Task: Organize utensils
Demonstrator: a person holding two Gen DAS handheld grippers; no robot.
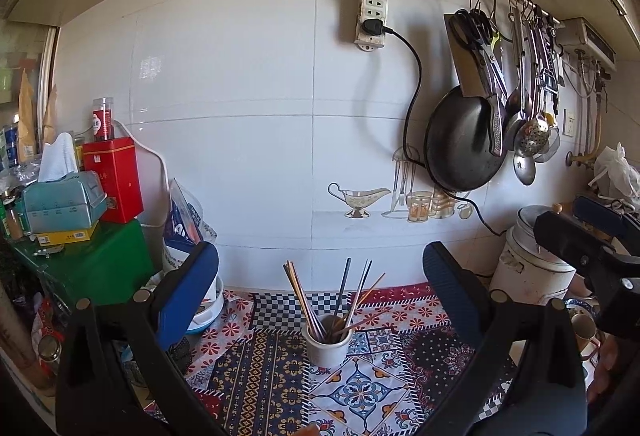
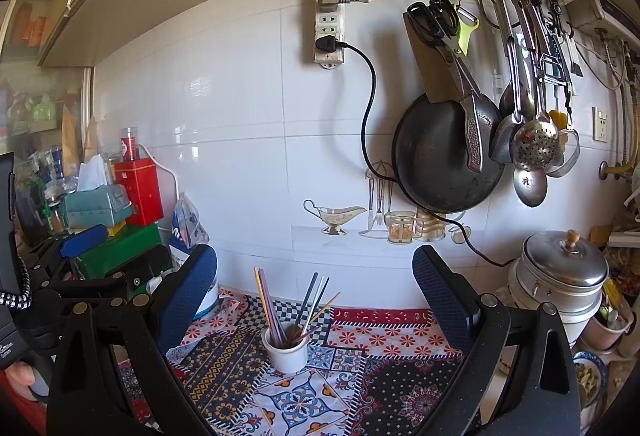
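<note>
My left gripper (image 1: 320, 300) stands wide apart and grips nothing; the white cup (image 1: 328, 346) of chopsticks (image 1: 340, 296) sits straight ahead between its blue fingers (image 1: 192, 292), a little beyond the tips. My right gripper (image 2: 316, 296) gapes as wide, also empty, with the same cup (image 2: 286, 352) ahead, slightly left of centre. The cup stands upright on a patterned cloth (image 1: 360, 388) against a white tiled wall (image 1: 240, 116), where a black pan (image 1: 460, 144) and ladles (image 1: 528, 124) hang from a rail.

Both wrist views face wall, sharing cup (image 1: 328, 342).
</note>
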